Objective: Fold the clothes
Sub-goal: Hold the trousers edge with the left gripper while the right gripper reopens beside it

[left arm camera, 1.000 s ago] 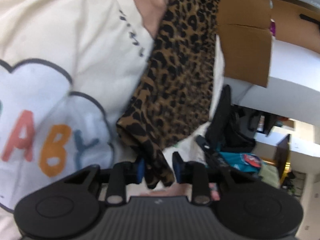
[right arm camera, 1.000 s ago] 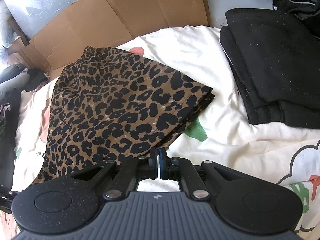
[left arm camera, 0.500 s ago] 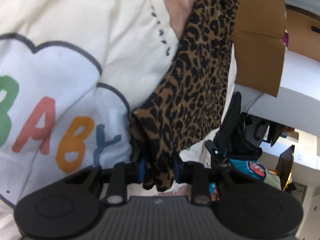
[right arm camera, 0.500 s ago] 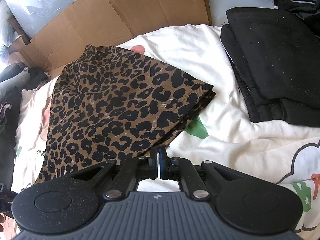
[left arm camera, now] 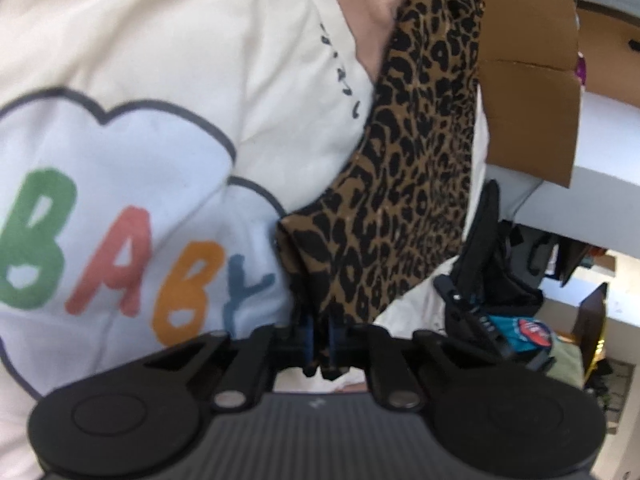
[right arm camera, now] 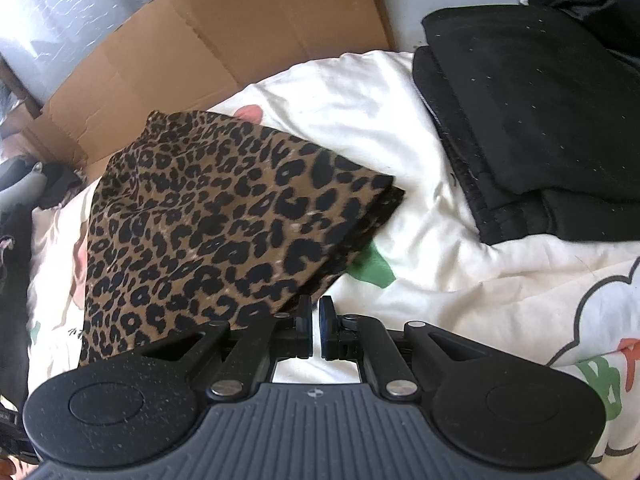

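Note:
A folded leopard-print garment lies on a white blanket printed with a cloud and the letters BABY. In the left wrist view the garment stretches away from me toward the cardboard. My left gripper is shut on its near corner, and fabric bunches between the blue pads. My right gripper sits at the garment's near right edge. Its fingers stand a narrow gap apart, white blanket shows through the gap, and nothing is held.
A stack of folded black clothes lies on the blanket to the right. Flattened cardboard leans behind the garment. Dark bags and clutter sit off the bed's edge, beside a white ledge.
My left gripper's fingers, apart around the garment's corner a second ago, have shut on it. The right gripper's fingers have parted slightly.

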Demonstrator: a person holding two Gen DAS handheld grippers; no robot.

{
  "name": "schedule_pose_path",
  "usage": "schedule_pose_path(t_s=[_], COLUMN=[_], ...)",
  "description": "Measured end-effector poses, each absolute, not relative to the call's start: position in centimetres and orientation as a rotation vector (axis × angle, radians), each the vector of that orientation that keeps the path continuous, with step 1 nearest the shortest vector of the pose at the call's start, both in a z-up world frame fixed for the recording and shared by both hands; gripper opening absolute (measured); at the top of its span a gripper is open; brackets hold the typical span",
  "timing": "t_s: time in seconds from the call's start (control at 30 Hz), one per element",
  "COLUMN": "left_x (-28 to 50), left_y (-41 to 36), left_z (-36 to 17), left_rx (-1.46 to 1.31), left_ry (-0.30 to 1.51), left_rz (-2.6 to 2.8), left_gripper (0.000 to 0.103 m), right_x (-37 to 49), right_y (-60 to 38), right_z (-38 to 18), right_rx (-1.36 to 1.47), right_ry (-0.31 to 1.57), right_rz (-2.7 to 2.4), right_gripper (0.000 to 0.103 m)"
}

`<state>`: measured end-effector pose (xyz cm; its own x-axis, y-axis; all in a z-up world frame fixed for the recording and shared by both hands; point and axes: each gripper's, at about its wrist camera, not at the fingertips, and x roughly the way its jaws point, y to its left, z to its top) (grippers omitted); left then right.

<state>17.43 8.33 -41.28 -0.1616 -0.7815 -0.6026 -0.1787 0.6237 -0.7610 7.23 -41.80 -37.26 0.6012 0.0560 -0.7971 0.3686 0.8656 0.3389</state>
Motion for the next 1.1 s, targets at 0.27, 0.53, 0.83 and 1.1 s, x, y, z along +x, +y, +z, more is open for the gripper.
schedule_pose_path(t_s=[0.27, 0.53, 0.83, 1.1], left_x=[18.1, 18.8, 18.7, 18.7], left_y=[7.7, 6.2, 6.2, 5.5], left_z=[-39.9, -38.5, -36.9, -35.8], left_rx=[-0.679, -0.552, -0.439, -0.426], left_ry=[1.694, 1.688, 1.667, 1.663], left_rz=[-0.634, -0.597, -0.54, -0.529], left_gripper=[0.006, 0.006, 0.006, 0.006], right_x=[7.3, 7.6, 8.4, 10.1], right_y=[-43.8, -45.5, -46.4, -47.8], right_z=[-37.7, -38.6, -39.7, -41.9], right_rx=[0.592, 0.724, 0.834, 0.916], right_ry=[0.912, 0.885, 0.849, 0.826], right_rz=[-0.175, -0.169, -0.136, -0.157], right_gripper=[0.022, 0.03, 0.04, 0.04])
